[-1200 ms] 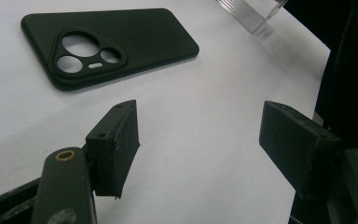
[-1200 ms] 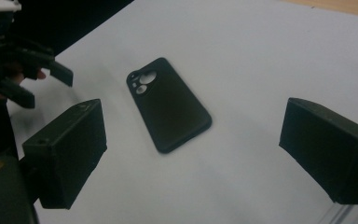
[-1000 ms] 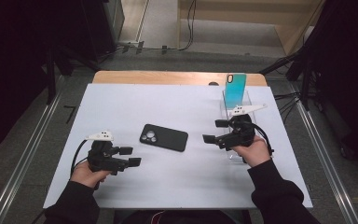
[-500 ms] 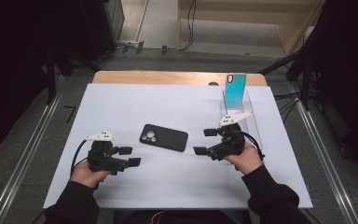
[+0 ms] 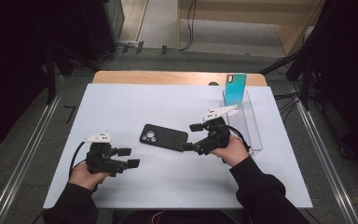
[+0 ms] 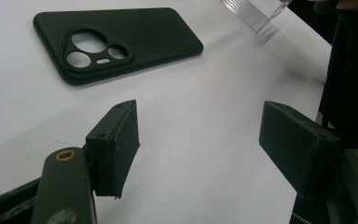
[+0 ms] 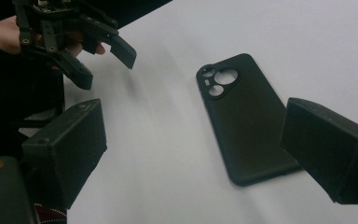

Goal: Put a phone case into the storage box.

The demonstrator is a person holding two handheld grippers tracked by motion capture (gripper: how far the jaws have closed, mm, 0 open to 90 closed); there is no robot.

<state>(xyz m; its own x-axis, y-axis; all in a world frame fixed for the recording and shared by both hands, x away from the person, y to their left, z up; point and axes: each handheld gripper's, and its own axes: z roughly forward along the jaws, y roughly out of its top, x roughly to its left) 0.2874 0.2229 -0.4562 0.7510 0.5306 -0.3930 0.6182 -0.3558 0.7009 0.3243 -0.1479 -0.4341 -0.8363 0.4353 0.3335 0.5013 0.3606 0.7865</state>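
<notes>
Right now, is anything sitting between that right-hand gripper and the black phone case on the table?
Nothing visible. The right gripper, jaws open, sits just beside the black phone case, with bare white table between them. The clear stand holding the teal phone is behind the hand.

black phone case [image 5: 164,137] lies flat, camera cutouts up.

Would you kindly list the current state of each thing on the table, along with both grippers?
Black phone case: lying flat on the table, camera cutouts facing up, untouched.
Teal phone: standing upright at the far end of the clear stand.
Clear stand: resting on the table by the right hand.
Left gripper: open, empty.
Right gripper: open, empty, beside the case's end.
</notes>
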